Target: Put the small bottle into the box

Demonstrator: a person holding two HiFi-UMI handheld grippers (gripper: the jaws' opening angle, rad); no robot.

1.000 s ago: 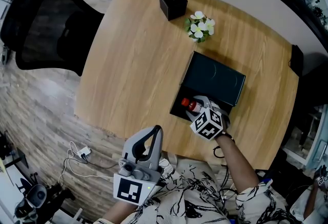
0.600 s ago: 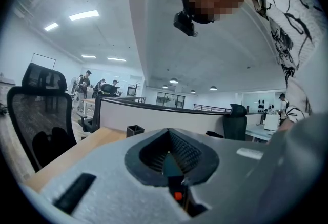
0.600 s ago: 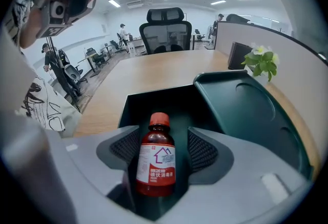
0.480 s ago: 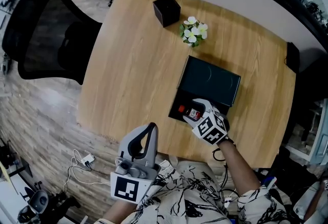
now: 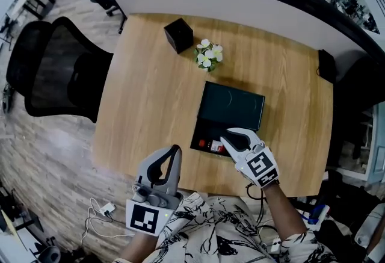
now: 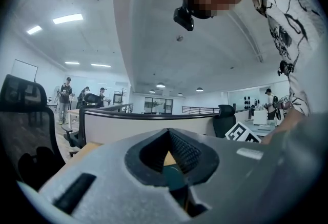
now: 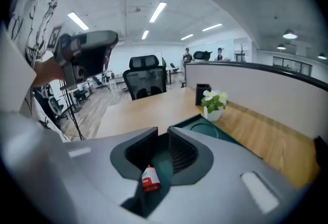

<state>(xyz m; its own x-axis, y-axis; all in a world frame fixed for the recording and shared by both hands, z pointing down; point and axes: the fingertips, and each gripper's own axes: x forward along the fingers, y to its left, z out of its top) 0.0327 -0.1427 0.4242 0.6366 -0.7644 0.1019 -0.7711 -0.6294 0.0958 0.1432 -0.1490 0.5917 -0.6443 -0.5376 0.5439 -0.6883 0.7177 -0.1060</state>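
Bottle, small and red-labelled, lies on its side inside the dark green open box, lower centre of the head view. It looks light, rigid and smooth, so pinch it across the body. Your right gripper hovers above it, jaws just narrowed, released and empty. Your left gripper at lower left is clenched on nothing.

The grey left gripper points to 12 o'clock, jaws together, while the grey right gripper points to 10 o'clock, its empty jaws just narrowing.

The table is smooth pale wood, the box matt dark, the chair black mesh cloth.
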